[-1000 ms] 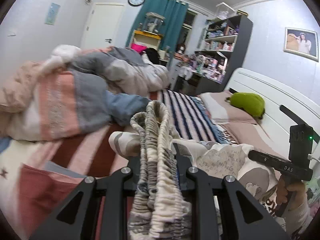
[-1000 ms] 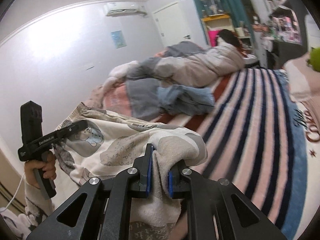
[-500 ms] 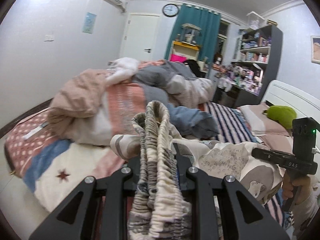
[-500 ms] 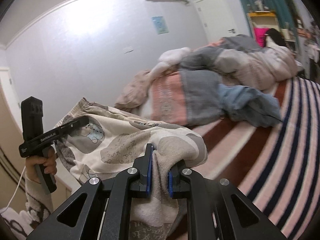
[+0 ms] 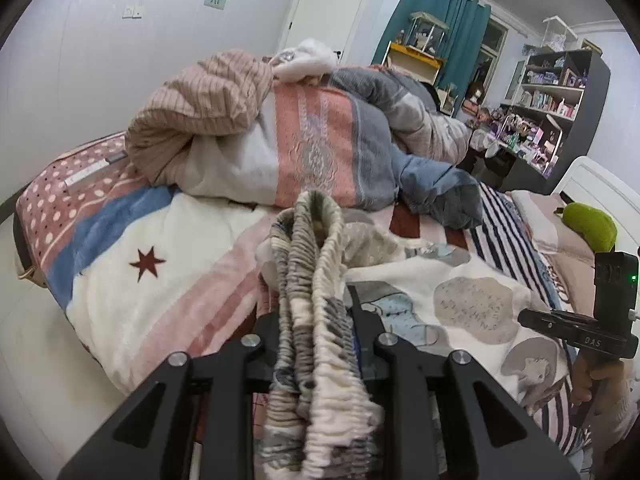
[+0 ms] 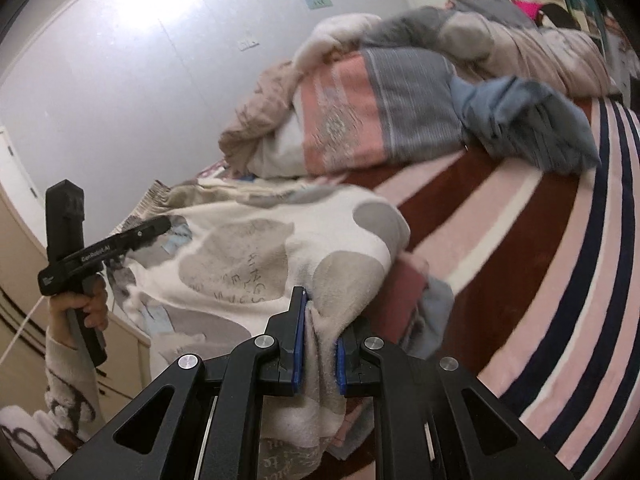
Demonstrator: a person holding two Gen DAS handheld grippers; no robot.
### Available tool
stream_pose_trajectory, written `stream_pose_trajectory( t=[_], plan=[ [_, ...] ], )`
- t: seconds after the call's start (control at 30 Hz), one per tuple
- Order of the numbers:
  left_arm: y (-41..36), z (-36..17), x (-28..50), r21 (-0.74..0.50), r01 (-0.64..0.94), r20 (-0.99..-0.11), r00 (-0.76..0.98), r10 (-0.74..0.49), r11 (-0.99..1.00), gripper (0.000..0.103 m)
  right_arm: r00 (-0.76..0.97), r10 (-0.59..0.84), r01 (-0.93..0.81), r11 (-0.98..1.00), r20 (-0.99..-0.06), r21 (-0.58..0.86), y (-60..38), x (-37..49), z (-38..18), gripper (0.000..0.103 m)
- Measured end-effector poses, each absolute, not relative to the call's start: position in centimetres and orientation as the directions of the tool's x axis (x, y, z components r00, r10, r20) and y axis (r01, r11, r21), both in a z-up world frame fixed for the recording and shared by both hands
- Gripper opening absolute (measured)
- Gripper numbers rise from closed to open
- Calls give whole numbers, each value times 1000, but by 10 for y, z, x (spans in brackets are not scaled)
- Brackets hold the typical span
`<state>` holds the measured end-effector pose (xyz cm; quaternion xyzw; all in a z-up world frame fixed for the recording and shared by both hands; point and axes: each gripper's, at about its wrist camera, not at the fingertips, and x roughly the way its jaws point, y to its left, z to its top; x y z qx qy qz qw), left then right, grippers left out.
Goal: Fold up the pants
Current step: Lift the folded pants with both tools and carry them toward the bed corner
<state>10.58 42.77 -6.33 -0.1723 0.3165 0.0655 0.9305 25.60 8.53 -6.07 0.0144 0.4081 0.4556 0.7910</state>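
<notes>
The pants [image 5: 468, 300] are cream fleece with grey and pale blue patches. They hang stretched between my two grippers above the bed. My left gripper [image 5: 316, 320] is shut on the gathered elastic waistband [image 5: 316, 264]. My right gripper [image 6: 318, 340] is shut on a fold of the pants' cloth [image 6: 240, 264]. In the left wrist view the right gripper [image 5: 576, 328] shows at the right edge. In the right wrist view the left gripper [image 6: 100, 248] shows at the left.
The bed has a striped blanket [image 6: 540, 264] with a red star [image 5: 146, 264]. A heap of duvets [image 5: 304, 140] and a blue garment [image 5: 440, 192] lie behind. A green plush [image 5: 588, 226] rests on pillows near the headboard. Shelves [image 5: 560, 96] stand at the far wall.
Both grippers have swung left with the pants and tilted down towards the bed. The bed's foot corner with the star has come into the left wrist view. Both grips are unchanged.
</notes>
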Motion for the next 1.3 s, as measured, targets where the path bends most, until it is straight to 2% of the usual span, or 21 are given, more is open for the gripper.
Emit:
stream_pose_trajectory(
  t=[0.13, 0.33, 0.4, 0.57, 0.7, 0.77, 0.8, 0.97, 1.23, 1.3],
  plan=[
    [430, -71, 110, -274, -240, -631, 776, 15, 931, 22, 253, 722, -697, 598, -643, 396, 85, 254, -71, 7],
    [435, -75, 110, -264, -254, -641, 767, 28, 930, 31, 251, 714, -695, 603, -654, 392, 86, 250, -77, 8],
    [435, -73, 109, -257, -260, -642, 766, 37, 931, 35, 254, 714, -694, 604, -653, 391, 86, 249, -76, 12],
    [432, -65, 108, -228, -269, -639, 766, 64, 936, 35, 272, 703, -696, 615, -657, 370, 87, 247, -70, 17],
    [430, -56, 108, -197, -288, -632, 768, 103, 937, 39, 293, 700, -693, 624, -651, 360, 82, 248, -60, 33],
    [428, -49, 107, -184, -295, -624, 772, 120, 938, 42, 304, 700, -691, 629, -646, 356, 78, 248, -55, 35],
    [427, -46, 106, -178, -299, -619, 775, 130, 937, 47, 311, 698, -690, 632, -645, 352, 76, 248, -53, 36],
    [417, -26, 100, -146, -309, -589, 791, 168, 940, 55, 331, 703, -694, 633, -630, 341, 66, 242, -40, 45],
    [368, -3, 92, -67, -304, -552, 804, 218, 950, 69, 366, 701, -700, 641, -612, 315, 48, 224, -29, 65],
    [347, 1, 89, -51, -297, -541, 811, 223, 954, 75, 381, 696, -701, 646, -608, 300, 40, 216, -26, 69]
  ],
)
